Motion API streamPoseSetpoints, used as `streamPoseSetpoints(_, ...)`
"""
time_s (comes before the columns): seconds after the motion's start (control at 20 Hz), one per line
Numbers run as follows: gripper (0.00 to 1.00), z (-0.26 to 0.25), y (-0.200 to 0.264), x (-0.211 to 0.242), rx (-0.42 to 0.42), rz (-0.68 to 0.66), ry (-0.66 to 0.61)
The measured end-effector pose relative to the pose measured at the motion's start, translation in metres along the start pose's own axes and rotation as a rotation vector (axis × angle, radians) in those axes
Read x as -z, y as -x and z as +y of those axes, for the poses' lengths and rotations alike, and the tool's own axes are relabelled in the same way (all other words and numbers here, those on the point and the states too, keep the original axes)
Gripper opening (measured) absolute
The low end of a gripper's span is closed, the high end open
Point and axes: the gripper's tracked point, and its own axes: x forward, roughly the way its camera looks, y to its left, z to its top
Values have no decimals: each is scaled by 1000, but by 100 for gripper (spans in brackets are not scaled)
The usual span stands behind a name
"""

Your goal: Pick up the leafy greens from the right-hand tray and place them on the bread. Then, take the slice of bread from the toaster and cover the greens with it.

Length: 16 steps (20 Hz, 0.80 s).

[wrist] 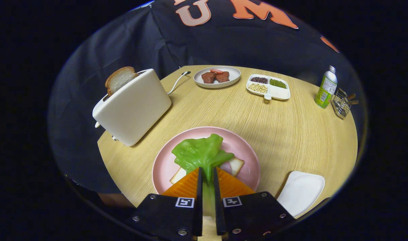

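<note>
Clamped between my hand-held gripper's (207, 177) fingers, the leafy greens (201, 154) hang just ahead, over the bread (236, 165) on the pink plate (247, 150). I should centre low, then let go gently.

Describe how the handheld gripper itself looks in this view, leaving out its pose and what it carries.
The gripper has two wedge-shaped fingers with ribbed faces, narrowing towards their tips. Behind them sit two flat black plates fixed with small silver screws. Each plate carries a square black-and-white marker near its inner edge.
</note>
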Motion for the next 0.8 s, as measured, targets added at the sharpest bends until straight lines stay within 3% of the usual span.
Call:
streamPoseSetpoints(0.25,39,-3,-6,2,39,18,17)
streamPoseSetpoints(0.55,55,3,4,-25,40,-18,-37)
streamPoseSetpoints(0.8,60,25,10,-56,17,-44,-43)
